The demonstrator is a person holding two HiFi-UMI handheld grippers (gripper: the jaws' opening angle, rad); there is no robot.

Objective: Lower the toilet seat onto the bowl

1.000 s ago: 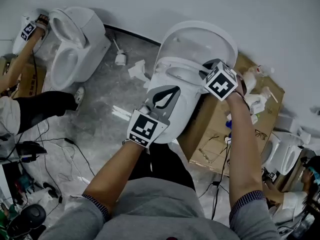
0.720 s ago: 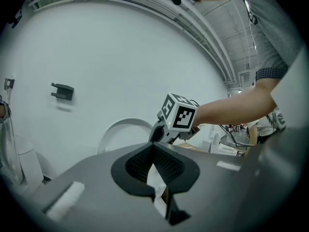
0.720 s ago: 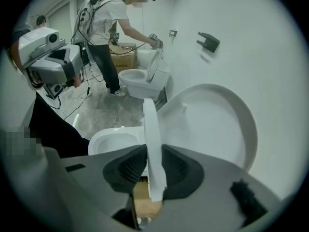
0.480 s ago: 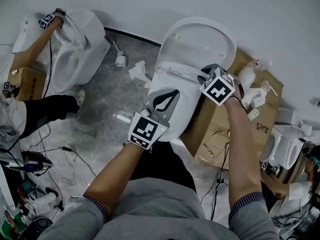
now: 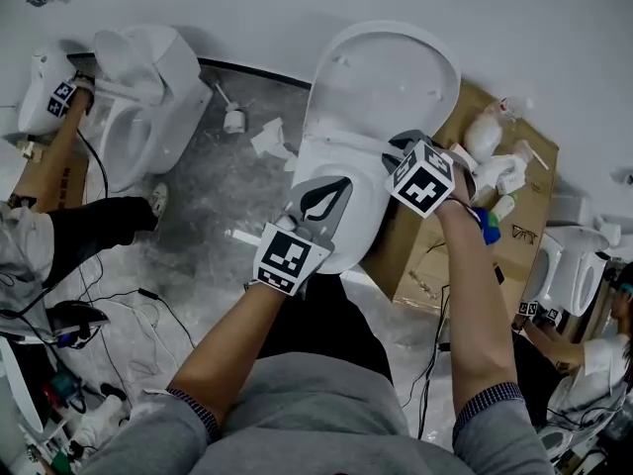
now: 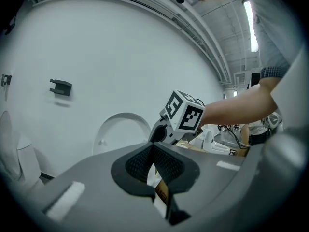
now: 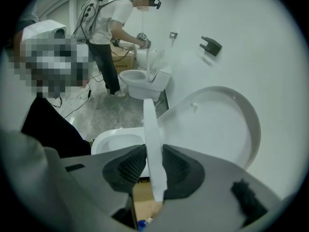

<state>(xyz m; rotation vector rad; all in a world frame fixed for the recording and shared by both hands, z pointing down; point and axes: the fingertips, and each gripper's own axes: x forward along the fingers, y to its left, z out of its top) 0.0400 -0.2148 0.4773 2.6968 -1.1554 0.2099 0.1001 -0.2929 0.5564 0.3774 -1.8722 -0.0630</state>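
Right tongs (image 7: 153, 170), jaws just easing wider, clasp the upright toilet seat (image 7: 149, 129) at lower centre of the frame. Left tongs (image 6: 153, 149) are closed, empty. Behind stand the bowl (image 7: 113, 140) and raised lid (image 7: 217, 124).

A grey, marbled floor (image 5: 213, 201) is seen. A toilet (image 5: 368, 211) is stood on it at the centre, and a second toilet (image 5: 134, 117) at the far left. Crumpled paper (image 5: 269, 139) is strewn between them. Flattened cardboard (image 5: 425, 255) is laid at the right, and cables (image 5: 129, 300) are trailed at the near left.
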